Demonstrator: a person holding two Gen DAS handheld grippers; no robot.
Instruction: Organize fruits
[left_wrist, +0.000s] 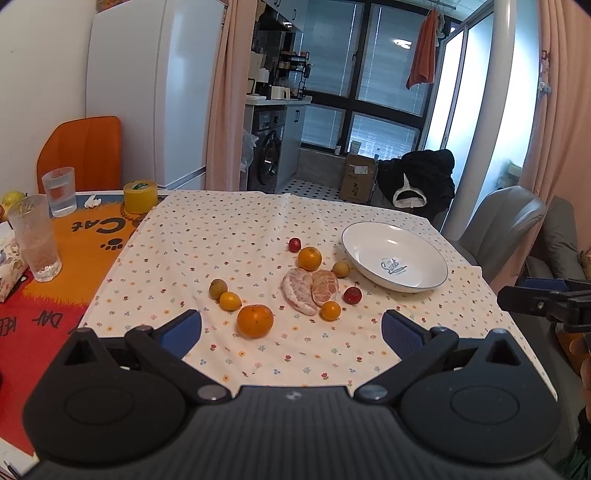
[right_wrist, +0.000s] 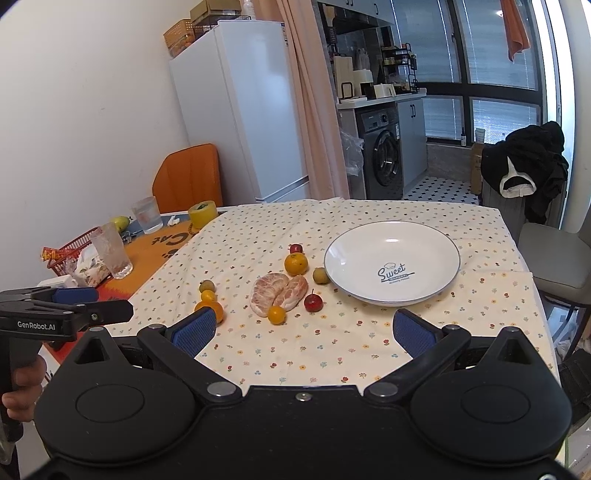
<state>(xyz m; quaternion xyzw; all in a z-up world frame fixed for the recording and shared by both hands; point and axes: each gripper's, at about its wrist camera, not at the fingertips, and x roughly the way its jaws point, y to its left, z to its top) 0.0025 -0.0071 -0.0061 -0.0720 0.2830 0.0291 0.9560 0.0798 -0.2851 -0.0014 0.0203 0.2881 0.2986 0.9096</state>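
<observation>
Left wrist view: both hand-held grippers (left_wrist: 291, 332) (right_wrist: 303, 332) spread, empty; lower-centre orange (left_wrist: 255, 320) looks firm, round; pinch across its middle.

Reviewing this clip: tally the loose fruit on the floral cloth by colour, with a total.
Orange or yellow round fruit: 4
Red small fruit: 2
Olive-brown small fruit: 2
Peeled pinkish segments: 2
Total: 10, none in the white plate yet.
</observation>
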